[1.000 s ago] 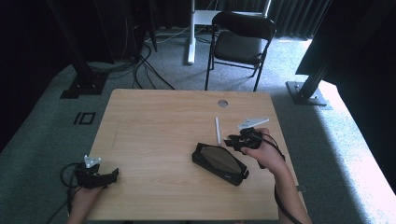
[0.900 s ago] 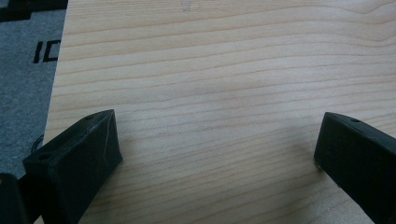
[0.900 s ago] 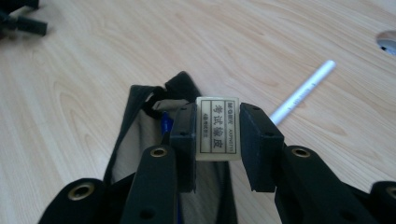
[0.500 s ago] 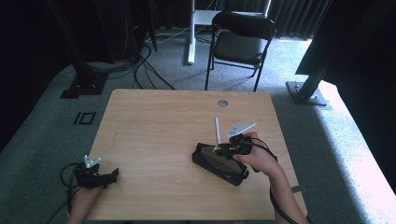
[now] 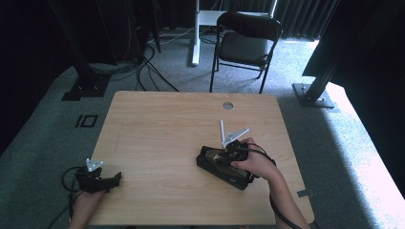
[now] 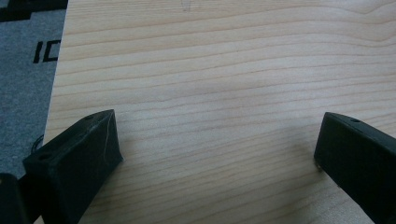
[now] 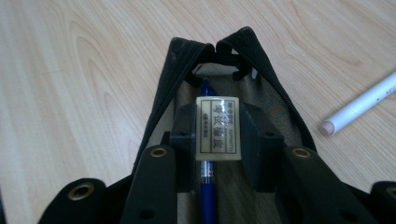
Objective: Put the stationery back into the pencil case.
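Right gripper view: right gripper (image 7: 218, 135) pinches eraser (image 7: 218, 127) over open pencil case (image 7: 161, 100); blue pen (image 7: 207, 186) lies lengthwise inside. Left gripper (image 6: 217, 154) spread, empty.

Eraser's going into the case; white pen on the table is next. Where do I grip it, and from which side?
Grip the white pen mid-barrel from straight above, jaws across its width. It lies flat on the table, apart from the pencil case, so its barrel is free.

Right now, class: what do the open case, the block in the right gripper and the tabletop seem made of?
Pencil case: apparently black woven fabric, matte, with a zip edge. Eraser: probably rubber in a glossy printed wrapper. Table: pale wood or wood-look laminate, grain lines showing, smooth.
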`<state>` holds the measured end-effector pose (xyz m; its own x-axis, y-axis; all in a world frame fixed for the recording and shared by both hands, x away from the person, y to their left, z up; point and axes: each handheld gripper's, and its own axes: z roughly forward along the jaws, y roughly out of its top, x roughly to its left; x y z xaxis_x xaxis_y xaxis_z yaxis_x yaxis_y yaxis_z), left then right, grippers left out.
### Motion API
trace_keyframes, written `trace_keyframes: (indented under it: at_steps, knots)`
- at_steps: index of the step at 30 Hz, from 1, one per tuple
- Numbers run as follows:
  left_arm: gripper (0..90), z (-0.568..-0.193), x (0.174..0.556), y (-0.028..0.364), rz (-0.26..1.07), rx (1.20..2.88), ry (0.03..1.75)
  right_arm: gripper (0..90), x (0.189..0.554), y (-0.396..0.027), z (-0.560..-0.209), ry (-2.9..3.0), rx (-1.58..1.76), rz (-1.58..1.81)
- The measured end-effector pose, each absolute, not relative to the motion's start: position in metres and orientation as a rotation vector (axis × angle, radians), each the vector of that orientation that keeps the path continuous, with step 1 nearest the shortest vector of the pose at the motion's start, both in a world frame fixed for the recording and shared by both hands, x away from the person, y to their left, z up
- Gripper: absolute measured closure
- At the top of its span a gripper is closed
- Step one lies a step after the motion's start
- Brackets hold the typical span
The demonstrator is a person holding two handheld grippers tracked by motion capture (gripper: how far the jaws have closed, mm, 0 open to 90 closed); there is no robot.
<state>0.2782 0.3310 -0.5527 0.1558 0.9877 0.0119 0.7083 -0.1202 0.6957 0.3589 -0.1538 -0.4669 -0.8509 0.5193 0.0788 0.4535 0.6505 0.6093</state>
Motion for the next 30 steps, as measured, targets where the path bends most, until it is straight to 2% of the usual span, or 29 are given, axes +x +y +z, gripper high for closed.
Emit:
trace_keyframes:
  at_steps: [17, 30]
  knots:
    - [0.6, -0.553, 0.278, 0.331, 0.664, 1.891, 1.609, 68.2, 0.365, -0.136, -0.49, 2.803, 0.824, 0.777]
    - [0.5, -0.553, 0.278, 0.331, 0.664, 1.891, 1.609, 65.4, 0.367, -0.133, -0.491, 2.802, 0.856, 0.762]
